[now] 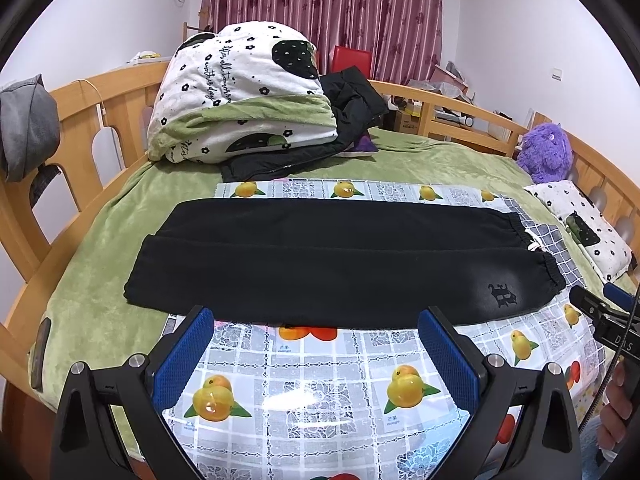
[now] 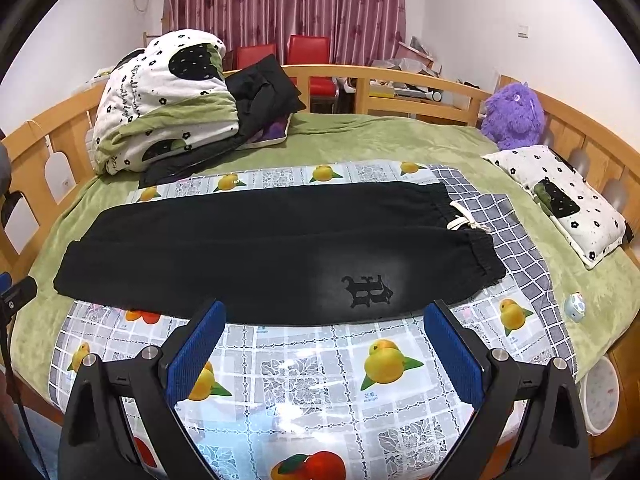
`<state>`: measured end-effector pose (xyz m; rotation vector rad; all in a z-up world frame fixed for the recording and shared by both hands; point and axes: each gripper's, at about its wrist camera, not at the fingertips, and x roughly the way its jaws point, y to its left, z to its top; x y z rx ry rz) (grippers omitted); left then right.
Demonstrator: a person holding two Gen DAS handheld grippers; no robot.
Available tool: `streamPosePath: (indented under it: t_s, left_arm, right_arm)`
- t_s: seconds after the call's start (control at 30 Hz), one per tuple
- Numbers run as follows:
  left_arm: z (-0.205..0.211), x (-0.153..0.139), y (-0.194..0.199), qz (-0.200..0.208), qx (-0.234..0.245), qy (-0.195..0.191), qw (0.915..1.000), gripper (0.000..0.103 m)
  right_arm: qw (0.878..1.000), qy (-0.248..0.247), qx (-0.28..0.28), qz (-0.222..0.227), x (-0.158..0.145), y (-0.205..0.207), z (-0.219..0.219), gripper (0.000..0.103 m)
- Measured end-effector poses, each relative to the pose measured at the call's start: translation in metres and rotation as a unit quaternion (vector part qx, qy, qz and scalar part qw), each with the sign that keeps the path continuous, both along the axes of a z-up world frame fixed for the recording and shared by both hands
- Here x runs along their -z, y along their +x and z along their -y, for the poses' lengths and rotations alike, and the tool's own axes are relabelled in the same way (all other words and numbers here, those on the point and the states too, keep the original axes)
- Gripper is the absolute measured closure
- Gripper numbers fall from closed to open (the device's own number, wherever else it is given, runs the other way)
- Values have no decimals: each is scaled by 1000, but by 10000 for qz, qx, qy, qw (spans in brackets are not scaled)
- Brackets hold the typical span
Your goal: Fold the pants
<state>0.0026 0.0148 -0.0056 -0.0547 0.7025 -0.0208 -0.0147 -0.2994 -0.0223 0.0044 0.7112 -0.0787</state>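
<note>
Black pants (image 1: pixel 320 260) lie flat across a fruit-print plastic sheet (image 1: pixel 320 392) on the bed, folded lengthwise with one leg over the other, waistband to the right and cuffs to the left. A dark logo (image 2: pixel 366 290) shows near the waistband, and a white drawstring (image 2: pixel 466 222) lies at it. My left gripper (image 1: pixel 316 322) is open and empty, just in front of the pants' near edge. My right gripper (image 2: pixel 324 316) is open and empty, in front of the near edge by the logo. The right gripper also shows in the left wrist view (image 1: pixel 604 316) at the right.
A folded quilt (image 1: pixel 240 96) and a black jacket (image 1: pixel 352 112) are piled at the bed's far side. A purple plush toy (image 2: pixel 514 116) and a pillow (image 2: pixel 560 196) lie at the right. A wooden rail (image 1: pixel 100 120) surrounds the bed. A small white figure (image 2: pixel 575 306) sits on the green blanket.
</note>
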Motion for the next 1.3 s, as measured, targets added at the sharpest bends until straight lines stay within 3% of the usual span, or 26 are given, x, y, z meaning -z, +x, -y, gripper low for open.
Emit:
streamPosePath:
  t_s: [0.23,0.37,0.5,0.63,0.9,1.07,1.3]
  left_arm:
    - [3,4,5,-42,48,-1,10000,0]
    - [1,5,8,41,163,-222,9996,0]
    - [-2,0,16,216,308,-472,9982,0]
    - [-2,-16,24,470,181,-1,9987,0]
    - [-20,-18,35,508,128,301,9982,0]
    - [-52,3,45,379,-63,255,9989,0]
    - [-85,57,59,-9,-88,201,9998,0]
  right_arm:
    - [9997,-220,125,27,1,1,-3,5]
    - [9992,-357,181,24,2,4,-3,5]
    - [9997,-21,67,234,-3,8,0,5]
    - [9995,117,-93,293,-21,16,0,5]
    - [9975,405,-273,502,-38,31,25,5]
    - [9975,537,110,450,-29,49,57,7]
    - [9968,452,553,345,-14,56,85,9]
